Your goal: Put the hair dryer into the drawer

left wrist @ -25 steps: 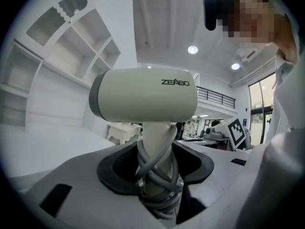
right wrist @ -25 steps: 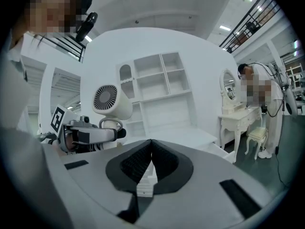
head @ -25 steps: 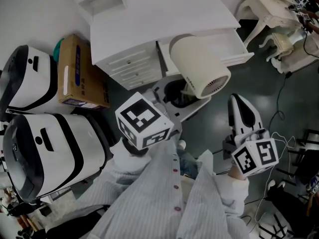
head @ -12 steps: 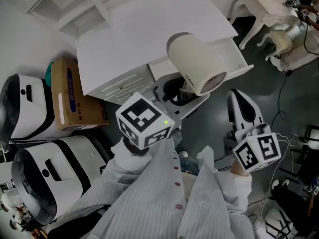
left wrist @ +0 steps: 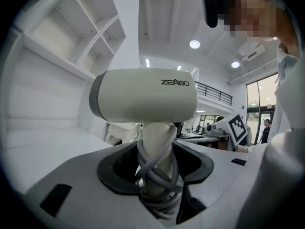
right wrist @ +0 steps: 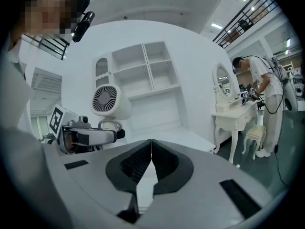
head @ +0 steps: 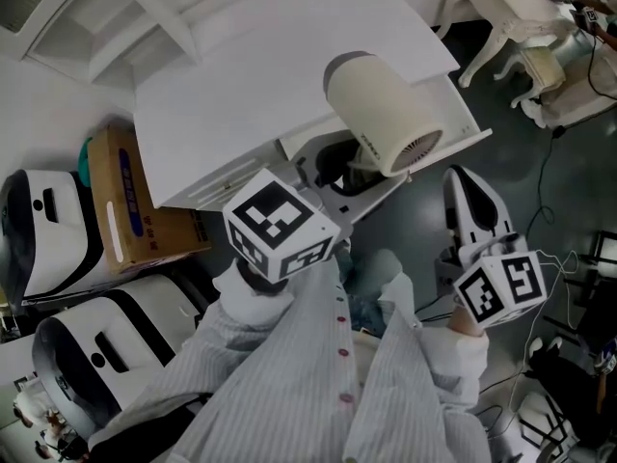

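A cream hair dryer (head: 384, 112) hangs over the open white drawer (head: 453, 99) of a white cabinet. My left gripper (head: 349, 177) is shut on its handle (left wrist: 157, 144), which has the grey cord wound around it. The dryer's barrel (left wrist: 143, 101) sits just above the jaws, with its grille end pointing toward me in the head view. My right gripper (head: 470, 210) floats to the right of the drawer front, shut with nothing in it. In the right gripper view its jaws (right wrist: 151, 151) meet, and the dryer (right wrist: 110, 101) shows to the left.
A cardboard box (head: 120, 201) and two white-and-black machines (head: 43, 230) stand left of the cabinet. A white dressing table (head: 540, 27) and stool are at the upper right, with cables on the dark floor (head: 569, 181). A person (right wrist: 262, 92) stands by that table.
The head view has shifted, so the cabinet and box appear lower left. The dryer stays in my left gripper over the drawer, slightly higher in the frame. My right gripper has barely moved.
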Demonstrator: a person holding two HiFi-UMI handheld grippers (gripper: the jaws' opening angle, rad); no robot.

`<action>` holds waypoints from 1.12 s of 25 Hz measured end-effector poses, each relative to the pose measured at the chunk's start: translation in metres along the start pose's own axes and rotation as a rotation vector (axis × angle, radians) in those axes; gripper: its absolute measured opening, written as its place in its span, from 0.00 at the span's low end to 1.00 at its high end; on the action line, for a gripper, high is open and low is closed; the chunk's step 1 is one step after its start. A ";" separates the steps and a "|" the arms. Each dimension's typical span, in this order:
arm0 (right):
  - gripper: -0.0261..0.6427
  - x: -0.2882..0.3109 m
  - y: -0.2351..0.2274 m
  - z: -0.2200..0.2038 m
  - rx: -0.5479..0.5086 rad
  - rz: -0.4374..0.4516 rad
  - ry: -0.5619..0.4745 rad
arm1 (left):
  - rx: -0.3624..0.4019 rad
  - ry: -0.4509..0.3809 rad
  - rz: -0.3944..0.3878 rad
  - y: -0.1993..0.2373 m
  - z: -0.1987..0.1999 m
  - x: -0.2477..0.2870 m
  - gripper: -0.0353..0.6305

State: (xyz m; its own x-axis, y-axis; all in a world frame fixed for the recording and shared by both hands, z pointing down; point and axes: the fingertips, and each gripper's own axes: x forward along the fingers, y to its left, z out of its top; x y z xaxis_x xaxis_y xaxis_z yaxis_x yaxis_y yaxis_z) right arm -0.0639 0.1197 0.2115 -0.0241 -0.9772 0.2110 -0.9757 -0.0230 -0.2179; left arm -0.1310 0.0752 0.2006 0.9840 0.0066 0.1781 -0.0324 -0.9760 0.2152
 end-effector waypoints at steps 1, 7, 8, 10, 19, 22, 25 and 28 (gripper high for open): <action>0.06 0.001 -0.004 -0.001 0.003 -0.009 0.004 | -0.005 0.001 -0.008 0.002 0.000 0.003 0.38; 0.06 0.009 -0.038 0.001 0.013 -0.030 0.018 | -0.018 0.008 -0.019 0.014 0.001 0.035 0.38; 0.06 0.011 -0.046 0.002 0.013 -0.026 0.019 | -0.018 0.008 -0.014 0.016 0.002 0.042 0.38; 0.06 0.020 -0.062 0.006 0.011 -0.010 0.022 | -0.019 0.005 0.003 0.023 0.005 0.057 0.38; 0.06 0.080 -0.141 0.038 -0.021 0.125 0.047 | -0.024 -0.018 0.122 0.068 0.031 0.136 0.38; 0.06 0.099 -0.170 0.052 -0.035 0.169 0.063 | -0.034 -0.022 0.166 0.083 0.041 0.166 0.38; 0.06 0.117 -0.195 0.068 -0.054 0.226 0.082 | -0.061 -0.038 0.220 0.097 0.051 0.190 0.38; 0.06 0.128 -0.219 0.077 -0.065 0.274 0.104 | -0.081 -0.049 0.270 0.104 0.056 0.211 0.38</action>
State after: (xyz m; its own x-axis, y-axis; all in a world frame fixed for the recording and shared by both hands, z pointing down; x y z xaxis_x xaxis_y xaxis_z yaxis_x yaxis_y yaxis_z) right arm 0.1632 -0.0171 0.2128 -0.3078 -0.9181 0.2498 -0.9415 0.2560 -0.2192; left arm 0.0836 -0.0368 0.2063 0.9451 -0.2636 0.1933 -0.3064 -0.9204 0.2430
